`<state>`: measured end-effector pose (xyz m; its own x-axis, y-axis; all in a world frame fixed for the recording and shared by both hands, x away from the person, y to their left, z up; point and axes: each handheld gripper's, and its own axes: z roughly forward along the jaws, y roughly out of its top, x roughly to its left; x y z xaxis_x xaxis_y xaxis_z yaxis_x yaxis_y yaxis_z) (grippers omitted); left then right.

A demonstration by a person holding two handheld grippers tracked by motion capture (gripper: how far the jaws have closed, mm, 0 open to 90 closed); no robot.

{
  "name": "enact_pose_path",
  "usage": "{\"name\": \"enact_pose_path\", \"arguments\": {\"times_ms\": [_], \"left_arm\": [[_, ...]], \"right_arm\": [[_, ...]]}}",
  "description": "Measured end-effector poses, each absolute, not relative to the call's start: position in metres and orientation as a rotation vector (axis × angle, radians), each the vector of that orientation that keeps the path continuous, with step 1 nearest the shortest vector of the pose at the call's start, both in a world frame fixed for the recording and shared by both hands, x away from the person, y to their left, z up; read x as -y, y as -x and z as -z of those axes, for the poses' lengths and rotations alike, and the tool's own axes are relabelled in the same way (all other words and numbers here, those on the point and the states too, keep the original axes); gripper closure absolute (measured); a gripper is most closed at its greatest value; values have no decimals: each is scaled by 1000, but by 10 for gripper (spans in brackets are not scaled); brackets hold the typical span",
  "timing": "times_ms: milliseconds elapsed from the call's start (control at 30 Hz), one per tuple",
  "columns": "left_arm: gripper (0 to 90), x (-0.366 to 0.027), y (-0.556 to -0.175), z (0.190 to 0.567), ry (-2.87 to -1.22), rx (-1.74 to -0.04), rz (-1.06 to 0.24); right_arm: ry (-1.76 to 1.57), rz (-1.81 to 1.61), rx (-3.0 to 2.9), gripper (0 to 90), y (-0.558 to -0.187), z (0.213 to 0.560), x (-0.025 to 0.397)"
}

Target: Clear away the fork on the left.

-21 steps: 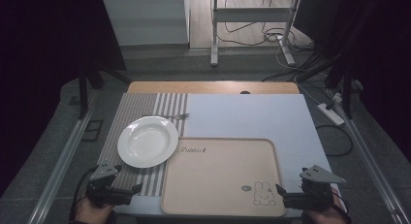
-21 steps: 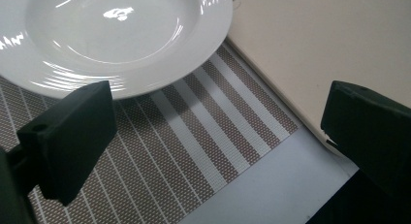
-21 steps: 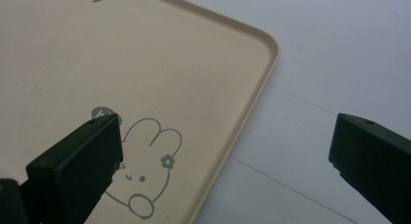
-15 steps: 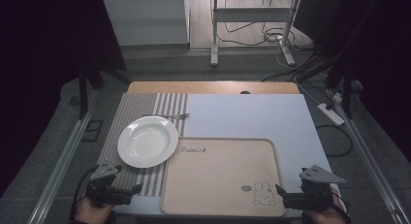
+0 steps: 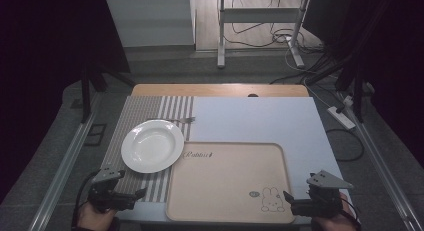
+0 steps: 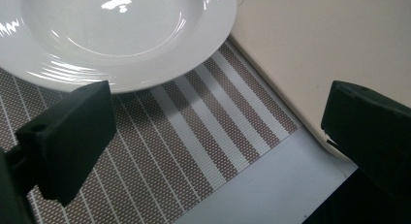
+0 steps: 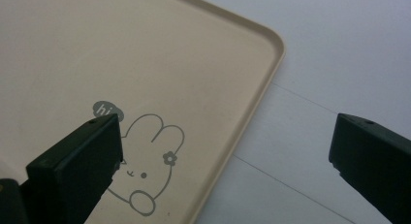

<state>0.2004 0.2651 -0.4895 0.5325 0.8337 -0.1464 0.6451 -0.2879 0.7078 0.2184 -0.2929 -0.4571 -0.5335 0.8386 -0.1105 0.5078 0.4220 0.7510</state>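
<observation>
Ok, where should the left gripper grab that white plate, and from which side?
Likely the plate's near rim, approached low from the person's side by the open left gripper. The rim flares up off the striped placemat, leaving a gap for one jaw underneath.

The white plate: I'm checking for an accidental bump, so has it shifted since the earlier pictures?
No. In the high view the white plate lies on the striped placemat, its rim beside the beige tray's far left corner, as before.
</observation>
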Motion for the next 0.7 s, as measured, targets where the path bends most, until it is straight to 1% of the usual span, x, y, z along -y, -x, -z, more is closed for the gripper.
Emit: {"name": "enact_pose_path", "arguments": {"times_ms": [267, 433, 533, 700], "left_arm": [[0, -263, -205, 489, -2015, -1205, -334], [0, -256, -211, 490, -2021, -1171, -331], [0, -249, -216, 490, -2014, -1140, -351], [0, -240, -226, 494, -2027, -1114, -316]], "right_arm": [[-1127, -912, -2209, 0, -218, 457, 291], [-1117, -901, -2215, 0, -218, 458, 290], [-1109, -886, -2220, 0, -219, 458, 289], [-1100, -872, -2225, 0, -219, 458, 287]]}}
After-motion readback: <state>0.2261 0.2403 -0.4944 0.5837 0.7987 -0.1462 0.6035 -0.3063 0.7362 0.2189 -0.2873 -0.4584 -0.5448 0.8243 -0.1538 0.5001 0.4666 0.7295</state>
